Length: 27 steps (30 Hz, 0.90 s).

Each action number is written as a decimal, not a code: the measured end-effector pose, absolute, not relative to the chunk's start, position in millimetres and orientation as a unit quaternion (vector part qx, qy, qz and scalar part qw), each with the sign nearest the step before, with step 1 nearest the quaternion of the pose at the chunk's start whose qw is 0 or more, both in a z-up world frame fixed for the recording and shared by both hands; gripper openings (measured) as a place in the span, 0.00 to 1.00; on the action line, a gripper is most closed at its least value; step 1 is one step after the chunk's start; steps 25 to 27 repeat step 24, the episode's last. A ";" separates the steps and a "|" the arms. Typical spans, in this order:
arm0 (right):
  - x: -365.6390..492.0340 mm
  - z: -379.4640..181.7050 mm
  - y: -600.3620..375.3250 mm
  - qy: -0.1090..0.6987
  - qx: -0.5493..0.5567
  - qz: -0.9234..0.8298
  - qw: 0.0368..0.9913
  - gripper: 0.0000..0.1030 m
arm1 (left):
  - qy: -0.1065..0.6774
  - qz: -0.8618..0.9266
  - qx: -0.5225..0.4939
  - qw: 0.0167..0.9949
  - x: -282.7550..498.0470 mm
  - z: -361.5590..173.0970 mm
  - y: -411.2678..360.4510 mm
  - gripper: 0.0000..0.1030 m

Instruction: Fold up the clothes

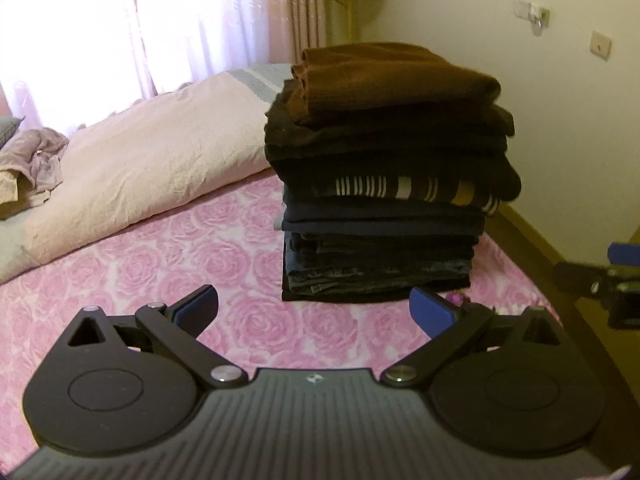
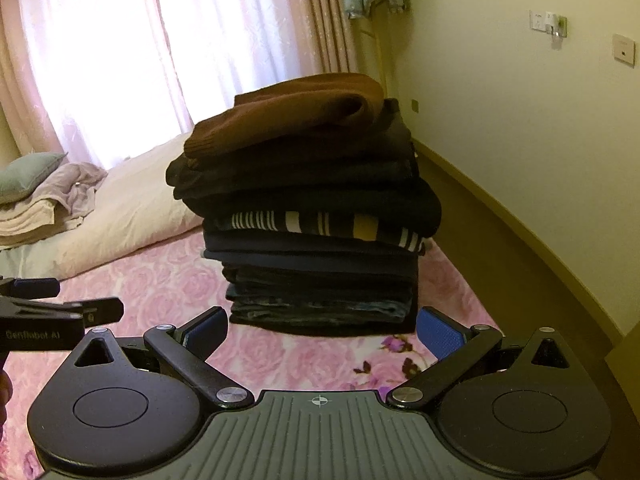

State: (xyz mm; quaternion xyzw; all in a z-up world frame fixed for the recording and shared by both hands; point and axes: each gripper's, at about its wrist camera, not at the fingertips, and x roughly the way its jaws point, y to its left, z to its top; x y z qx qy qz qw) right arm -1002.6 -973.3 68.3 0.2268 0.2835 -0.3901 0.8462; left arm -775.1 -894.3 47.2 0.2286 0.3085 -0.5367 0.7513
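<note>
Tall stack of folded clothes (image 1: 384, 184) on bed (image 1: 224, 264) near right edge, straight ahead of left hand-held gripper (image 1: 314, 312) and right hand-held gripper (image 2: 322, 334). Both released, empty; right seems nearer.

Pink bedsheet (image 1: 168, 248), printed all over with deeper pink roses. Pale cream-pink duvet (image 1: 152, 160), grey-striped at its far end. Crumpled lilac-grey cloth (image 1: 44, 160) beside it; grey-green pillow (image 2: 28, 174) behind. Brown ribbed-knit sweater (image 1: 392, 80) atop the stack of folded clothes (image 1: 384, 208); black layers beneath; then a dark garment striped in white and mustard (image 1: 416, 190); navy and faded blue denim lower down; black at the base. Pink curtains (image 2: 324, 16) flanking white sheers. Cream wall (image 2: 500, 120). Blue pads (image 2: 440, 338) on black fingers.
</note>
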 end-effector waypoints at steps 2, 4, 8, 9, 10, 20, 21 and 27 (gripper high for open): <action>-1000.2 69.8 -973.1 0.283 0.229 -0.387 0.847 1.00 | 0.309 -0.536 0.223 0.753 -772.8 49.3 -895.1 0.98; -997.2 70.8 -972.6 0.286 0.228 -0.387 0.846 1.00 | 0.315 -0.534 0.217 0.754 -770.8 49.5 -896.0 0.98; -991.3 71.4 -971.2 0.293 0.223 -0.388 0.845 1.00 | 0.327 -0.535 0.216 0.749 -769.6 45.1 -896.6 0.98; -990.0 70.9 -970.9 0.295 0.223 -0.387 0.845 1.00 | 0.327 -0.536 0.218 0.747 -770.2 43.8 -896.5 0.98; -989.2 70.3 -970.8 0.297 0.223 -0.387 0.844 1.00 | 0.327 -0.537 0.220 0.746 -770.8 42.5 -896.3 0.98; -986.4 64.6 -968.4 0.309 0.233 -0.385 0.838 1.00 | 0.332 -0.544 0.225 0.737 -772.8 37.2 -896.9 0.98; -986.5 64.7 -968.3 0.310 0.233 -0.385 0.838 1.00 | 0.333 -0.543 0.224 0.737 -772.7 36.7 -896.6 0.98; -986.6 64.4 -967.9 0.311 0.232 -0.386 0.837 1.00 | 0.337 -0.538 0.218 0.741 -771.5 36.2 -895.0 0.98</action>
